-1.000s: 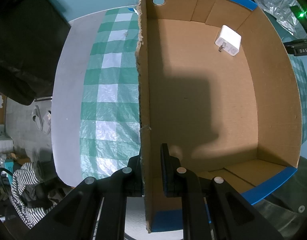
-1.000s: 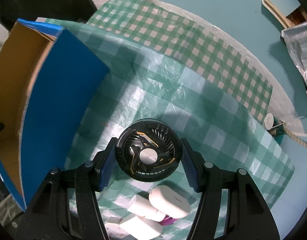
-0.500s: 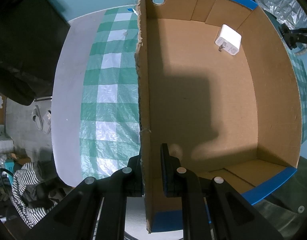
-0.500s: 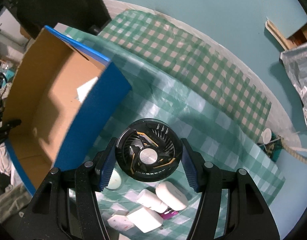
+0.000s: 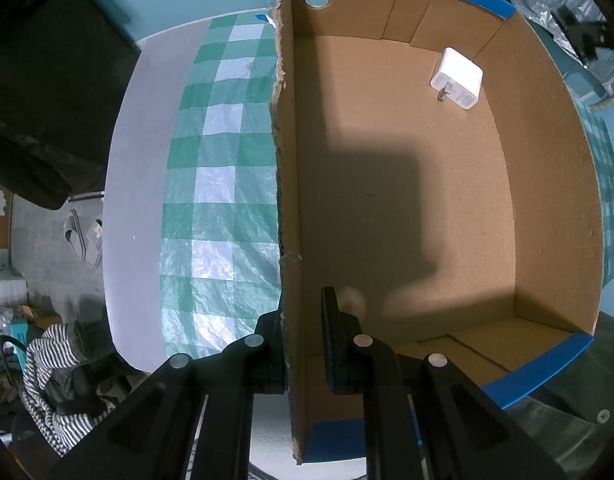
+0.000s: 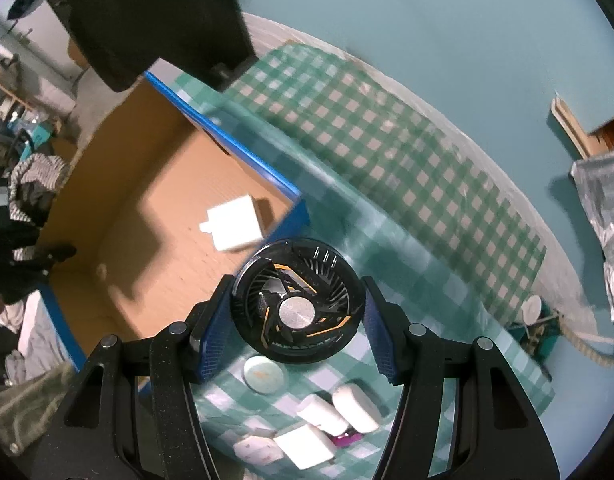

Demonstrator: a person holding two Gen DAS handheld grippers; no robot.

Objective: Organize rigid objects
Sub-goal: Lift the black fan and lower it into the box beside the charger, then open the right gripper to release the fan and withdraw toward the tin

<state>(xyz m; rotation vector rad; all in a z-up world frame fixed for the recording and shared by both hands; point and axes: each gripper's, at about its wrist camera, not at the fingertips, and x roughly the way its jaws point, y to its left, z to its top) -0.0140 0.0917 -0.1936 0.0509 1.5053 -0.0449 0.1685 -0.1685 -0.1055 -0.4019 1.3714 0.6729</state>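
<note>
My right gripper (image 6: 297,314) is shut on a round black fan (image 6: 298,300) with orange accents, held in the air beside the near corner of an open cardboard box (image 6: 155,196). A white charger (image 6: 235,229) lies on the box floor; it also shows in the left wrist view (image 5: 457,79) at the far right corner. My left gripper (image 5: 303,340) is shut on the box's left wall (image 5: 288,184), one finger outside and one inside.
A green checked cloth (image 6: 387,168) covers the table. Several small white items (image 6: 335,416) and a pale round disc (image 6: 264,374) lie on it below the fan. Crumpled foil (image 6: 607,216) sits at the right. Striped clothing (image 5: 51,372) lies off the table's left edge.
My right gripper has risen and swung toward the box with the fan; the box's inside and the charger have come into its view. The left gripper has not moved.
</note>
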